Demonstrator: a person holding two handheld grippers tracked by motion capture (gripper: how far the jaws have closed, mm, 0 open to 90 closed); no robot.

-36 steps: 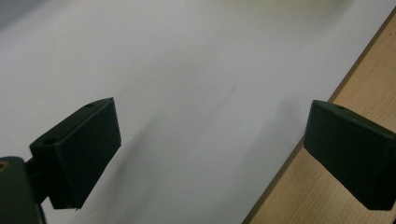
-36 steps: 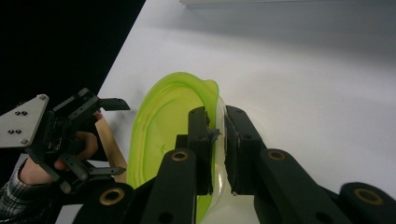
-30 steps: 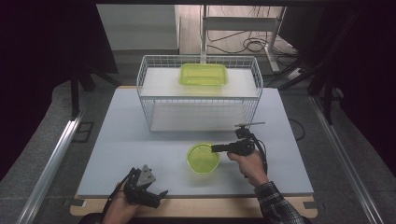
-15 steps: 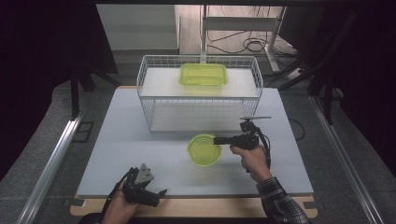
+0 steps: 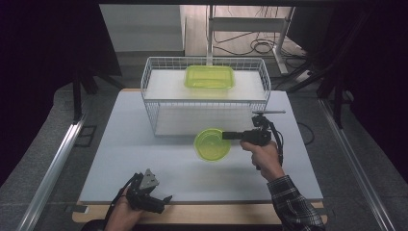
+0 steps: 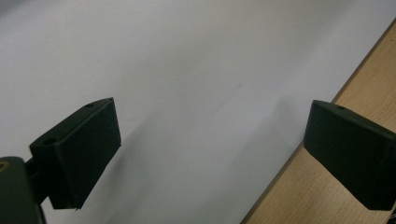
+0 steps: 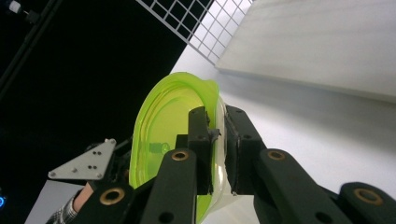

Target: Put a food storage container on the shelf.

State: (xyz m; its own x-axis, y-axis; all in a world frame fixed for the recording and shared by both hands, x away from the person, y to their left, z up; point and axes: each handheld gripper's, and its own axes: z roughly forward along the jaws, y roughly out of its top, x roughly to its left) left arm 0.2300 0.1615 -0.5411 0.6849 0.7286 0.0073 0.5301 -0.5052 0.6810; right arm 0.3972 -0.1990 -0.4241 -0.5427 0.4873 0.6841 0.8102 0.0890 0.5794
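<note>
A round yellow-green plastic bowl (image 5: pixel 212 144) hangs above the white table top, in front of the wire basket (image 5: pixel 149 98). My right gripper (image 5: pixel 227 135) is shut on the bowl's right rim, pointing left. In the right gripper view the two black jaws pinch the rim of the bowl (image 7: pixel 161 135) between them. A rectangular yellow-green container (image 5: pixel 210 77) lies on the white shelf inside the basket. My left gripper (image 5: pixel 161 201) rests at the near edge of the table, and in the left gripper view its pads (image 6: pixel 79 149) stand wide apart over the white surface with nothing between them.
The white table top (image 5: pixel 120 144) has a wooden strip (image 5: pixel 216 211) along its near edge. Metal rails run down both sides of the table, one at the left (image 5: pixel 53 168). A sleeve in a checked pattern (image 5: pixel 293 204) comes in at the lower right.
My right gripper has lifted the bowl and carried it up and slightly right, closer to the basket. The left gripper has stayed put.
</note>
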